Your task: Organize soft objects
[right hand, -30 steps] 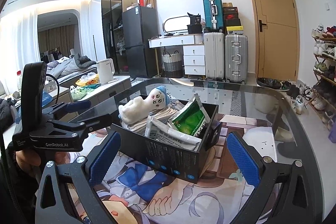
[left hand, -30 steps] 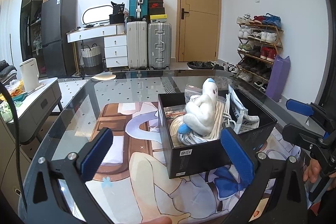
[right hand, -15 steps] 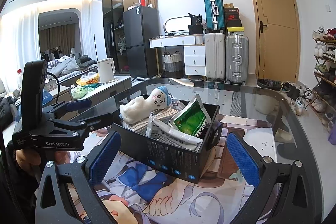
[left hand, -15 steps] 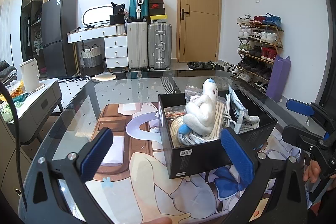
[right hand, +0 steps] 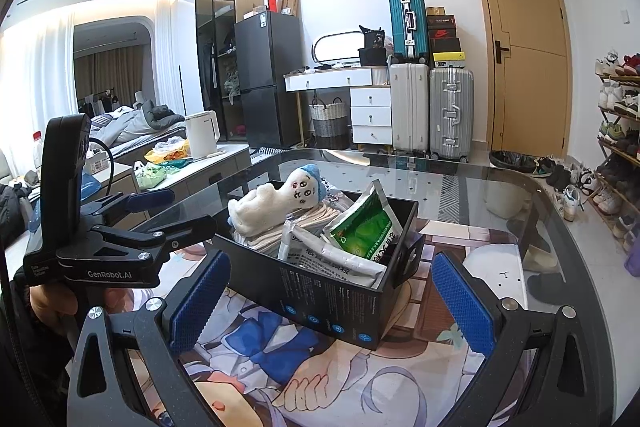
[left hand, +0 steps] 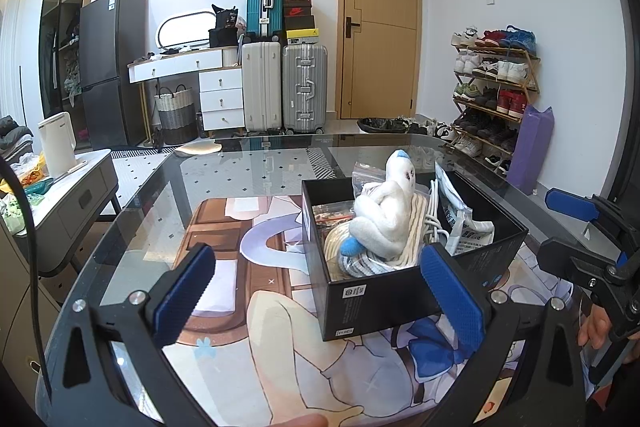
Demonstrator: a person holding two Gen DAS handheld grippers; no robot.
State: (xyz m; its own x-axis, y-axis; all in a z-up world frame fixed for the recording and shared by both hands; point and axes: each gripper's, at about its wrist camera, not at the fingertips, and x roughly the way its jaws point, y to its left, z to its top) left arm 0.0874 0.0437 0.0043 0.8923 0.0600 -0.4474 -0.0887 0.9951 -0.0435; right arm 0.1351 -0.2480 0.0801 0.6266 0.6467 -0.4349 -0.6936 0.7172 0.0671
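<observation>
Nearest the table's front edge, the left gripper [left hand: 320, 291] and right gripper [right hand: 340, 303] both hover spread wide, pinching nothing. Beyond them, toward the right edge of the glass table [left hand: 240, 171], the black box [left hand: 384, 299] holds 1 white plush [left hand: 386, 215], folded striped cloth [left hand: 416, 227] and 2 packets [right hand: 364, 227]. The soft things lie inside; that fits sorting finished or emptying still ahead.

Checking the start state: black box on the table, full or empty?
Full. The black box is lidless and heaped: a white plush lies on top of folded striped cloth, with a green packet leaning at one end.
</observation>
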